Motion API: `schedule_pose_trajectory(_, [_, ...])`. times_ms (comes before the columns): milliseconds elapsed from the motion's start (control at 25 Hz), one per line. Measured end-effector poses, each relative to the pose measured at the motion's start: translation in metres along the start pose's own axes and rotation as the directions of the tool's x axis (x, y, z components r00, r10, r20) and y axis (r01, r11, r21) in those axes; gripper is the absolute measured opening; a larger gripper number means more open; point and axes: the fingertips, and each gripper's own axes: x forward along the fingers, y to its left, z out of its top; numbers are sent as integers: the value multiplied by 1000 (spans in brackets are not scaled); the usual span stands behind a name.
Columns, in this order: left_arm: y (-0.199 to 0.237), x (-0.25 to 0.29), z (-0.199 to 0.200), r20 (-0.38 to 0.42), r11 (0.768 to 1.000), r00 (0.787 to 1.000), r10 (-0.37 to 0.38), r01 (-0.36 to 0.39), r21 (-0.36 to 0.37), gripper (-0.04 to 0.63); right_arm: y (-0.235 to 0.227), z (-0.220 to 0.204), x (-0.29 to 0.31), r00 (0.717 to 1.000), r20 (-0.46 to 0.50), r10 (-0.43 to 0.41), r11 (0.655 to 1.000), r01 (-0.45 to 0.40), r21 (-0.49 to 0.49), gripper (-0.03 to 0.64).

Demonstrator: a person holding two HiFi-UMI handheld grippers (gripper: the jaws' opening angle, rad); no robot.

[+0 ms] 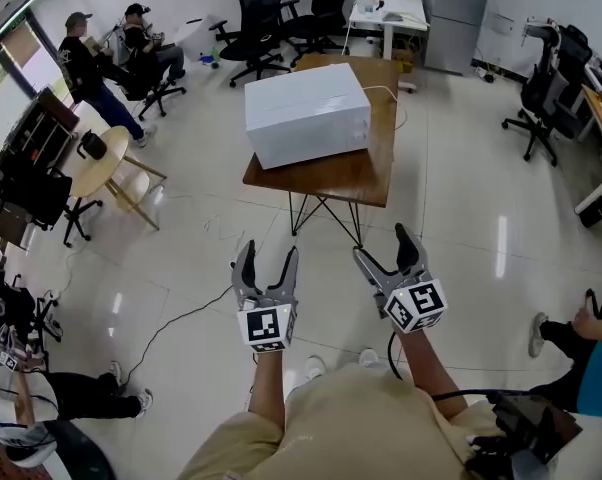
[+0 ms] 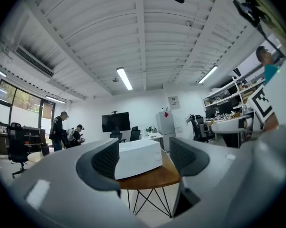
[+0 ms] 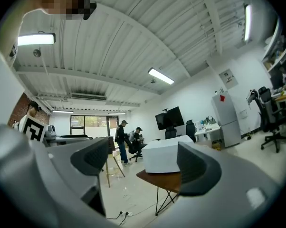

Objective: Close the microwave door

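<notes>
A white microwave [image 1: 306, 113] stands on a wooden table [image 1: 356, 173] some way ahead of me; only its plain white back and sides face me, and its door is hidden. It also appears between the jaws in the left gripper view as a white box [image 2: 139, 158] and in the right gripper view [image 3: 164, 159]. My left gripper [image 1: 266, 260] and right gripper [image 1: 388, 243] hang side by side in the air short of the table, over the floor. Both are open, jaws apart with nothing between them.
A cable [image 1: 176, 325] trails across the tiled floor at the left. A round table with chairs [image 1: 99, 168] stands left, office chairs [image 1: 541, 108] right and behind the table. People [image 1: 86, 68] sit and stand at the far left; another person [image 1: 581, 343] is at the right edge.
</notes>
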Motion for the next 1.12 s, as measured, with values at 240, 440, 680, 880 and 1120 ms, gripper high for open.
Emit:
schedule_pose_trajectory(240, [26, -32, 0, 24, 1000, 1000, -1, 1, -16, 334, 41, -9, 13, 1000, -18, 12, 999, -12, -45, 423])
schedule_pose_trajectory(440, [47, -45, 12, 54, 1000, 998, 18, -17, -12, 334, 68, -3, 22, 999, -17, 34, 995, -36, -94, 422])
schedule_pose_trajectory(680, [67, -58, 24, 60, 999, 998, 21, -19, -30, 334, 85, -3, 26, 999, -25, 21, 995, -24, -97, 422])
schedule_pose_trajectory(880, [72, -55, 28, 45, 997, 999, 15, -12, -74, 334, 90, 7, 30, 999, -39, 16, 993, -21, -112, 422])
schedule_pose_trajectory(1120, [67, -46, 29, 47, 996, 999, -27, 31, -80, 334, 89, 11, 31, 999, -38, -5, 993, 1, -120, 422])
